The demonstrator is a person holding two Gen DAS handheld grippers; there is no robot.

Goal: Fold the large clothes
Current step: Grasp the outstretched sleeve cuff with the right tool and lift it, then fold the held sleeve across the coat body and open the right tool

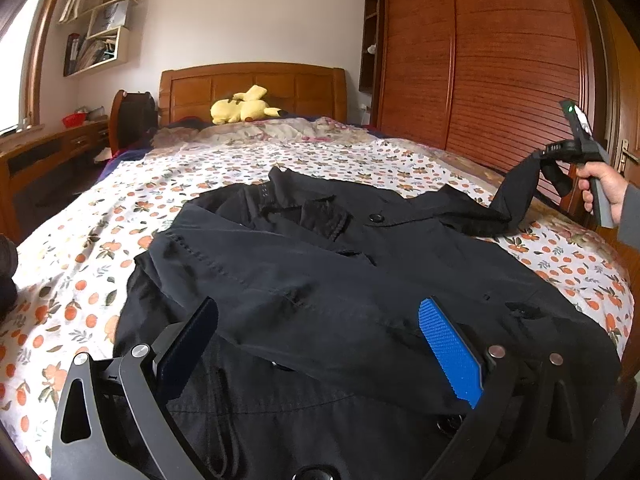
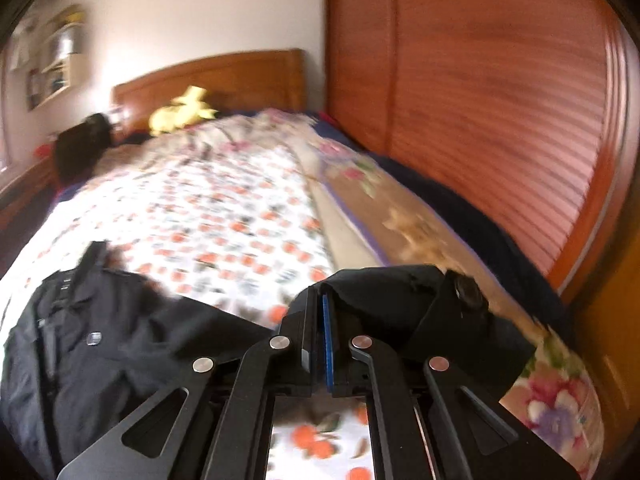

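Note:
A large black coat point(image 1: 320, 280) lies spread on the bed, collar toward the headboard; it also shows in the right wrist view point(image 2: 100, 352). My left gripper point(image 1: 320, 320) is open, its blue pads wide apart just above the coat's lower part, holding nothing. My right gripper point(image 2: 322, 300) is shut on the end of the coat's sleeve point(image 2: 400, 300), with the cuff button beside it. In the left wrist view the right gripper point(image 1: 556, 160) holds the sleeve point(image 1: 516, 196) lifted off the bed at the right.
The bed point(image 1: 120, 208) has a white sheet with an orange fruit print. A yellow plush toy point(image 1: 244, 108) lies by the wooden headboard point(image 1: 252, 84). A wooden wardrobe point(image 1: 500, 60) stands close along the right. A desk point(image 1: 48, 148) and shelves point(image 1: 100, 32) are at the left.

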